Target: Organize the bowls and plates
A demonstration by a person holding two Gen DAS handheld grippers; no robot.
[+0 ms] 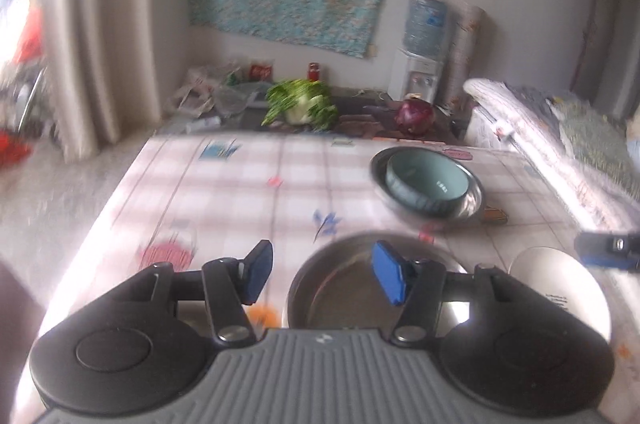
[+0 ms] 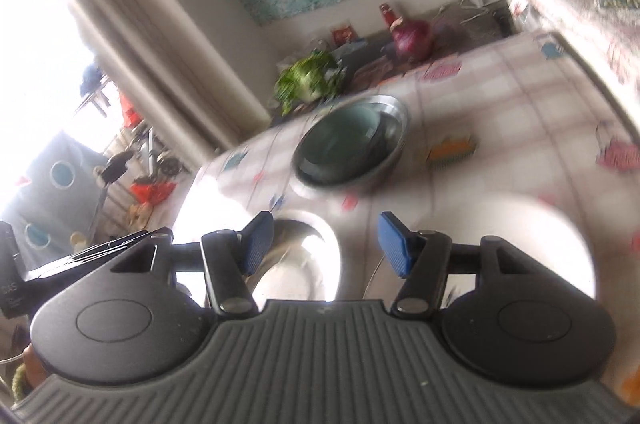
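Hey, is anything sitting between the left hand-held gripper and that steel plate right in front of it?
Nothing visible. The left hand-held gripper is open, directly over the near steel plate, with only bare tablecloth around. The stacked bowls sit farther back.

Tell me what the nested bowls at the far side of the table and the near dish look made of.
Teal bowl: probably glazed ceramic, with a smooth, soft sheen. Outer bowl holding it: likely stainless steel, with a grey mirror-like rim. Near dish under the left claw: also looks like polished steel, with bright reflections.
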